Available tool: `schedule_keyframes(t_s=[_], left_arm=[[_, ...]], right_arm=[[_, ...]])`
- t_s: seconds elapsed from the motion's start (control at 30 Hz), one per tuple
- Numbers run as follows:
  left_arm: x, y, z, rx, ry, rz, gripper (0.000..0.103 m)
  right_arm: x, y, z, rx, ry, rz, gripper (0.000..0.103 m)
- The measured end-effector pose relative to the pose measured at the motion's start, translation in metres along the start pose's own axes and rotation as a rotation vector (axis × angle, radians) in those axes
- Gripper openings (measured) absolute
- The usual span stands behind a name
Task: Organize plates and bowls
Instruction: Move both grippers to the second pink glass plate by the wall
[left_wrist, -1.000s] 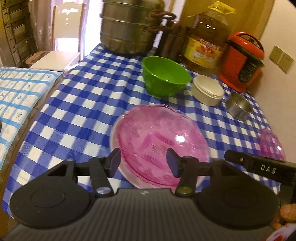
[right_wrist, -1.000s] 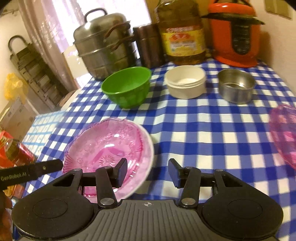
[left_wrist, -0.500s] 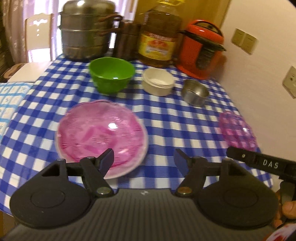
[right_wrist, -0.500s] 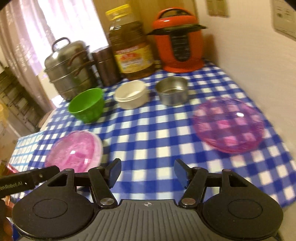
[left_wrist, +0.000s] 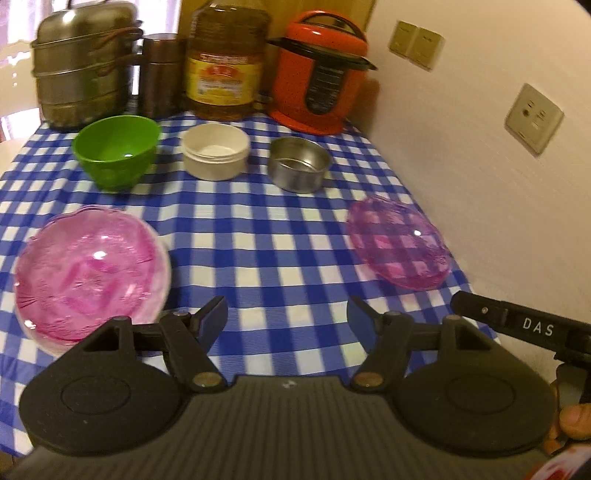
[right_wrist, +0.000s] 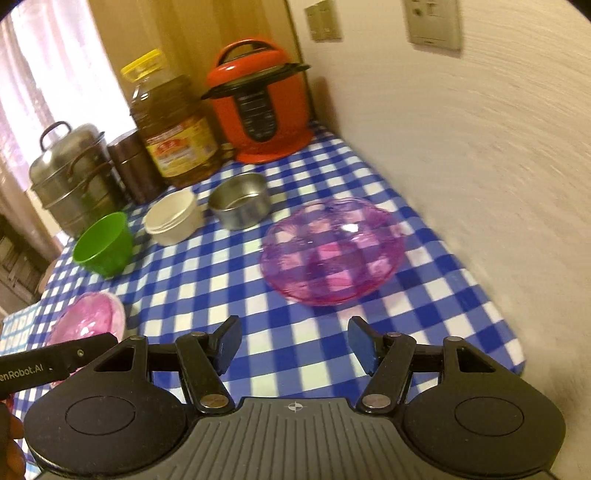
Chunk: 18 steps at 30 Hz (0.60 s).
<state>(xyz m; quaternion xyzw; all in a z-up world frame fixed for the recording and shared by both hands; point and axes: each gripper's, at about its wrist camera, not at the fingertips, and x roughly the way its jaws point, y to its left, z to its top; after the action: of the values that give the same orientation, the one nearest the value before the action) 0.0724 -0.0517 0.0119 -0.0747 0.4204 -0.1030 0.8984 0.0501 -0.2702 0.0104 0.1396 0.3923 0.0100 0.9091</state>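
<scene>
- Purple glass plate lies alone by the table's wall-side edge, ahead of the right gripper, whose jaws are spread, empty
- Left gripper likewise gapes empty; the pink plate stack sits near the opposite edge
- Likely next: right gripper nips the purple rim, carries it to the stack

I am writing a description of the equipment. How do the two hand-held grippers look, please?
Both are alike: the left hand-held gripper and the right hand-held gripper each have a ribbed dark grey body, two round black discs, black linkage arms with metal rivets, and dark blue finger pads. White lettering marks their sides.
</scene>
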Motion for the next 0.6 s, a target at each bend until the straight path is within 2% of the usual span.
schedule_keyframes(t_s=[0.6], left_arm=[[0.049, -0.043, 0.021, 0.033, 0.033, -0.035, 0.068]], right_arm=[[0.012, -0.056, 0.017, 0.1, -0.017, -0.056, 0.063]])
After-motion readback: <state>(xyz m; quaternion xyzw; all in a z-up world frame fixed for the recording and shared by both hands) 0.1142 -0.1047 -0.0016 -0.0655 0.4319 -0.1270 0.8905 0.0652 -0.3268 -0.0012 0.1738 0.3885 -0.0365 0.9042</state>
